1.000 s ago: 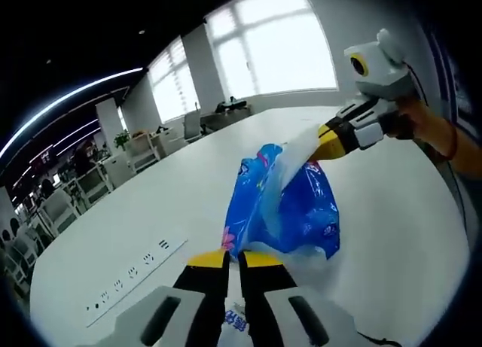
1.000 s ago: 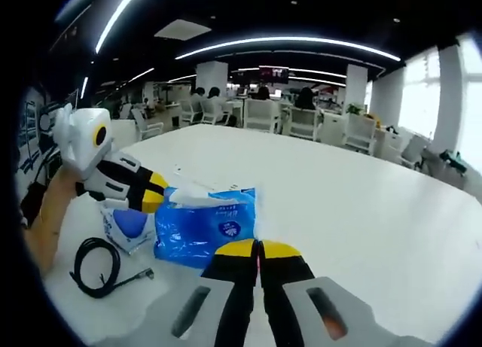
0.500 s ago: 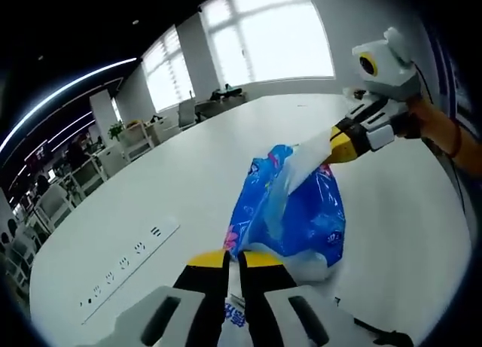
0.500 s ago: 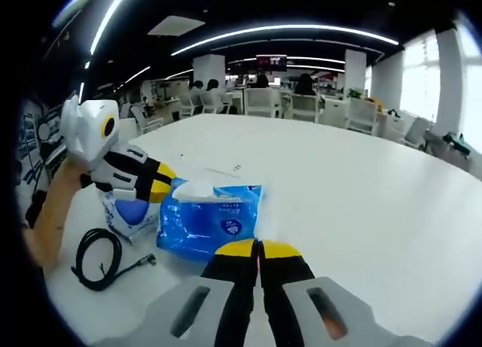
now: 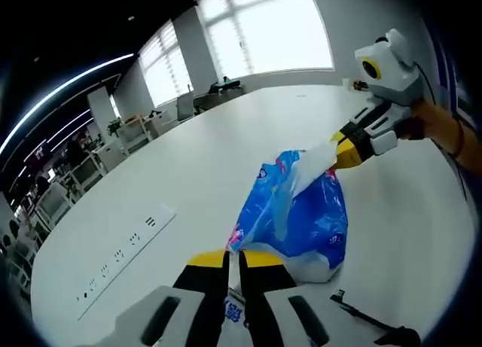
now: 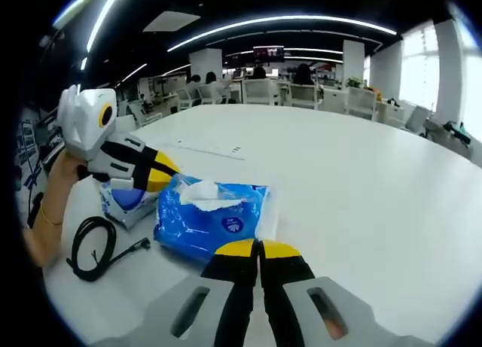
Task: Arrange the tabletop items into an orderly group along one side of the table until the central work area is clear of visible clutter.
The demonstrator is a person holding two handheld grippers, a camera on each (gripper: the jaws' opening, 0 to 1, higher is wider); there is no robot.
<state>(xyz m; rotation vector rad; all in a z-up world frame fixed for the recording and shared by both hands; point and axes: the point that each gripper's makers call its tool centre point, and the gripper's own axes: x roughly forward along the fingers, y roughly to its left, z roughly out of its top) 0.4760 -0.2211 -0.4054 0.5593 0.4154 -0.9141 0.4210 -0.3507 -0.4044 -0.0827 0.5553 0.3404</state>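
A blue plastic tissue pack (image 5: 301, 219) with white tissue poking out of its top lies on the white table (image 5: 188, 174), held at both ends. My left gripper (image 5: 233, 258) is shut on its near edge. My right gripper (image 5: 343, 150) comes in from the right, shut on the pack's white far flap. In the right gripper view the pack (image 6: 203, 223) lies just beyond my right gripper (image 6: 258, 249), which pinches its clear edge. The left gripper (image 6: 164, 175) is at the pack's far left end.
A small blue-and-white packet (image 6: 124, 204) sits left of the tissue pack, partly under the left gripper (image 5: 235, 315). A coiled black cable (image 6: 90, 245) lies nearer the table edge, its plug end (image 5: 369, 322) showing. Flush power sockets (image 5: 120, 257) run along the table. Chairs and desks stand beyond.
Both grippers have stayed shut on the pack's ends. Both views have shifted a little, and the cable's plug end has come into the left gripper view.
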